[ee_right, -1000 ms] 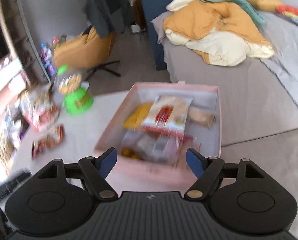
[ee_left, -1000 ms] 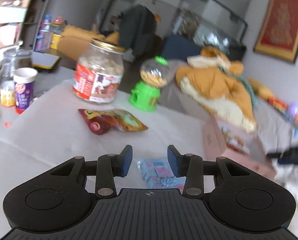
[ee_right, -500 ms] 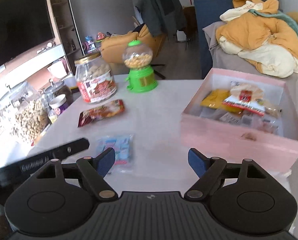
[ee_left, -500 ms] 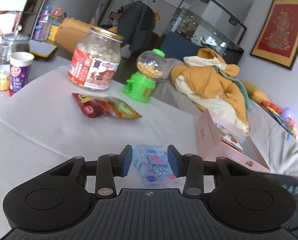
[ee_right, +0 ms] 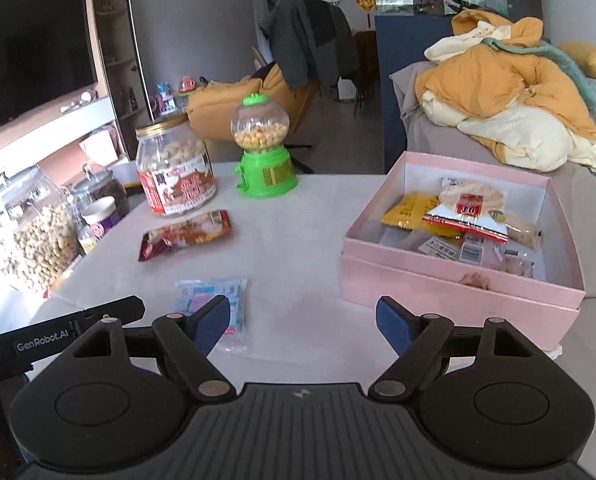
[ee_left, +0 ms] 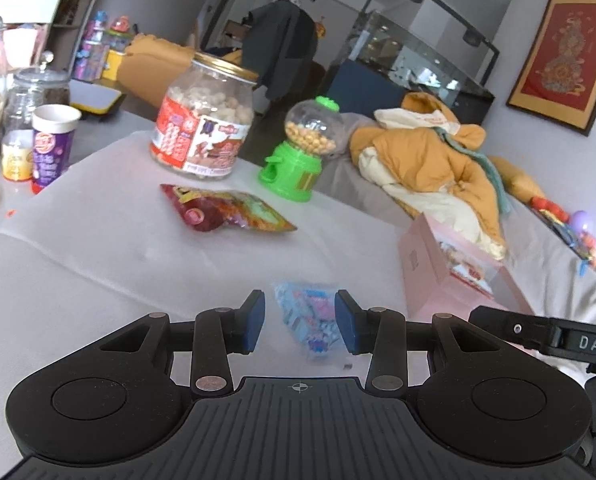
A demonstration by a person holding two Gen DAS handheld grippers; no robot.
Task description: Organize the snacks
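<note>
A light blue snack packet (ee_left: 307,318) lies flat on the white table, right between the open fingers of my left gripper (ee_left: 299,322); it also shows in the right wrist view (ee_right: 218,304). A red snack bag (ee_left: 224,212) lies farther back (ee_right: 186,234). A pink box (ee_right: 457,280) at the right holds several snack packets; its side shows in the left wrist view (ee_left: 445,268). My right gripper (ee_right: 303,324) is open and empty, above the table between the blue packet and the box.
A peanut jar (ee_right: 174,172) and a green candy dispenser (ee_right: 264,152) stand at the table's back. Glass jars and a purple cup (ee_left: 52,146) stand at the left. A bed with an orange quilt (ee_right: 509,100) lies behind the box.
My left gripper has opened a little wider and drawn nearer to the blue packet. My right gripper has swung away from over the pink box toward the table's middle.
</note>
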